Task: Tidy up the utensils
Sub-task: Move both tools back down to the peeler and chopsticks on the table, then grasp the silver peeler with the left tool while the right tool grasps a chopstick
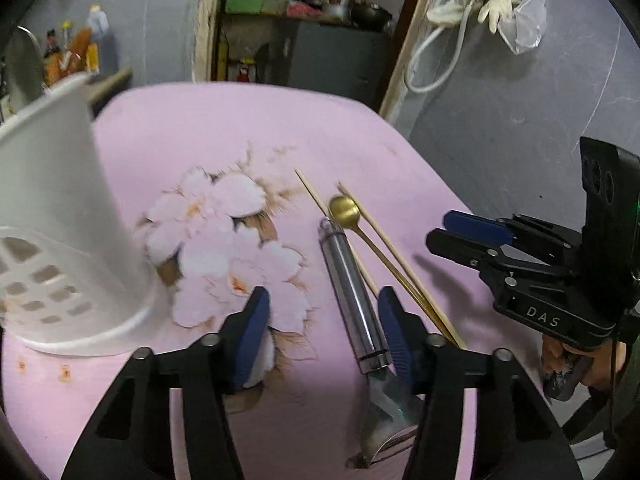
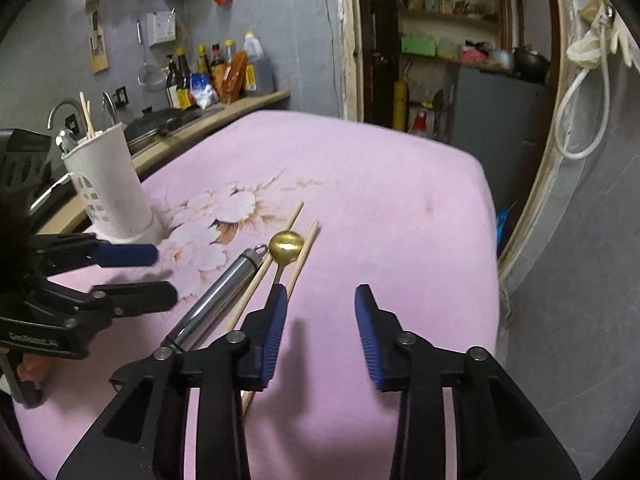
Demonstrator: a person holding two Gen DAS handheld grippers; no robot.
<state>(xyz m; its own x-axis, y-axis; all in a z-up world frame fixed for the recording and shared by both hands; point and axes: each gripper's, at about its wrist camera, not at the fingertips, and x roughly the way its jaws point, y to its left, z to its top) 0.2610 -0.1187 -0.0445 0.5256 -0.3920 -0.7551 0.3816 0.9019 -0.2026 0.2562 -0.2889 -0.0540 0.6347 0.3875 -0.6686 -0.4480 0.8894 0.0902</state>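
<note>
On the pink floral cloth [image 1: 240, 128] lie a steel-handled utensil [image 1: 352, 288], a gold spoon [image 1: 344, 208] and two wooden chopsticks [image 1: 400, 264]. My left gripper [image 1: 324, 300] is open low over the cloth. The steel handle runs just inside its right finger [image 1: 394, 320], while the left pad stands well clear. A white slotted utensil holder [image 1: 60, 220] stands close on the left. In the right wrist view my right gripper [image 2: 322, 294] is open over bare cloth. Its left finger [image 2: 276, 320] covers part of a chopstick [image 2: 302, 256], beside the spoon [image 2: 286, 244] and steel handle [image 2: 216, 296]. The holder [image 2: 108, 184] has chopsticks in it.
A kitchen counter [image 2: 240, 104] with bottles, a pan and a tap runs behind the table on the left. The cloth's far and right edges [image 2: 490, 216] drop off toward a doorway with shelves. A white cable [image 2: 580, 120] hangs on the grey wall.
</note>
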